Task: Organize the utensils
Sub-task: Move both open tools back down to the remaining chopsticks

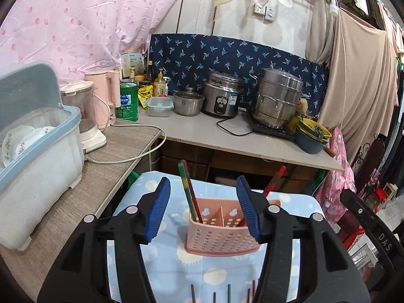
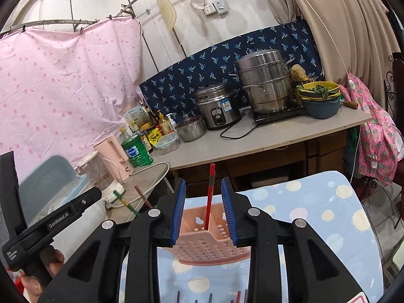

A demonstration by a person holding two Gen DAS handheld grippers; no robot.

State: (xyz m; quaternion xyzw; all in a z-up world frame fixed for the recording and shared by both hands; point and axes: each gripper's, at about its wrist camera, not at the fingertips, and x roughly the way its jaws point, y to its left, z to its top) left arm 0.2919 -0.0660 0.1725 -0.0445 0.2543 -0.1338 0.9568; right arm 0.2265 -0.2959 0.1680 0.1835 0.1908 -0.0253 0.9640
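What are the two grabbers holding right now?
Nothing. The left gripper and right gripper are both open; the chopsticks stand loose in the pink holder.

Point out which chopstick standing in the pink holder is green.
The green chopstick stands in the left compartment of the pink holder, leftmost of all, beside a dark red one. The red chopstick leans in the right compartment.
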